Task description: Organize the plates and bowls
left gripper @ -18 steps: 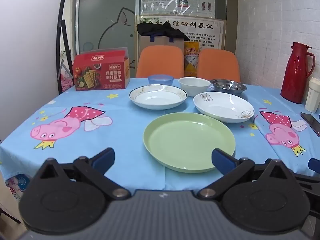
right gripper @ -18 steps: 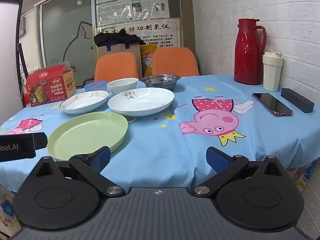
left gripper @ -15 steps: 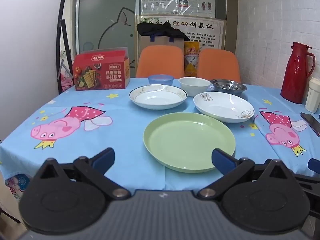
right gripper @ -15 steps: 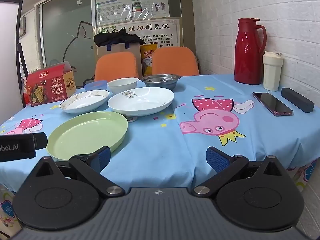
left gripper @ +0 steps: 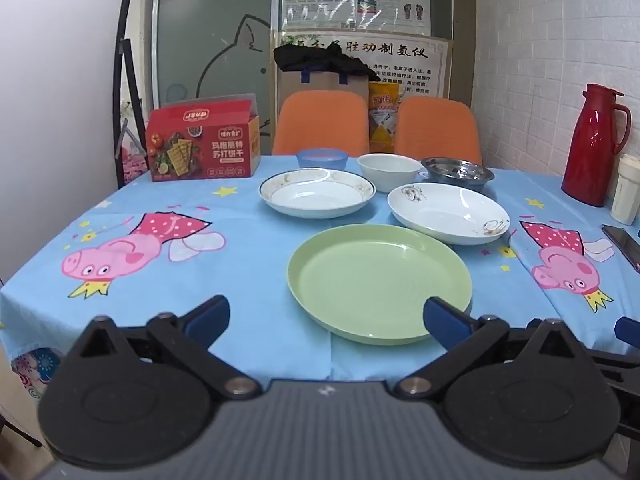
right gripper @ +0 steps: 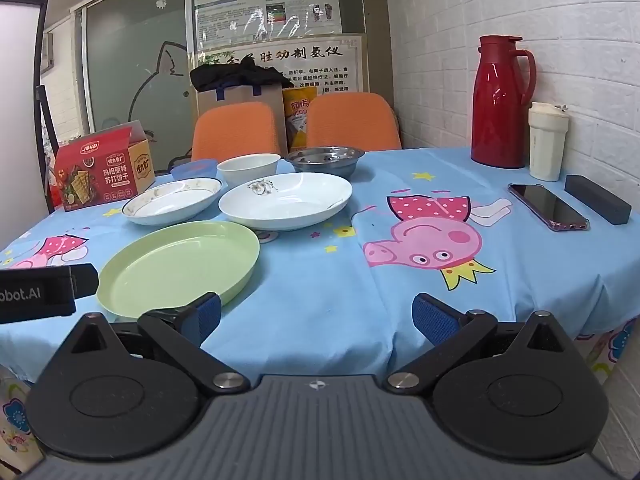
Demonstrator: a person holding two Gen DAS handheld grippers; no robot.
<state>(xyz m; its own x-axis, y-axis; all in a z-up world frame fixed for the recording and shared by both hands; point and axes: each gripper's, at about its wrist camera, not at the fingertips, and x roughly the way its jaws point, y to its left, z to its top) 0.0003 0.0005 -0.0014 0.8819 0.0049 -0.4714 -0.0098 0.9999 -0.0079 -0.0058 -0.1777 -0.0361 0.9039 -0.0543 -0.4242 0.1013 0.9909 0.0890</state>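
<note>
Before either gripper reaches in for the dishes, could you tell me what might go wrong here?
The green plate lies flat near the table's front edge; a clumsy pinch on its shallow rim could push it off. The white bowl sits close between the blue bowl and steel bowl, so open fingers may knock a neighbour. The phone lies within the right gripper's sweep.

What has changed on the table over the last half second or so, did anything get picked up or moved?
Nothing visibly changed. Both grippers, left gripper and right gripper, are open and empty at the near table edge, as before. The green plate, the two white plates and the bowls behind them lie where they were.
</note>
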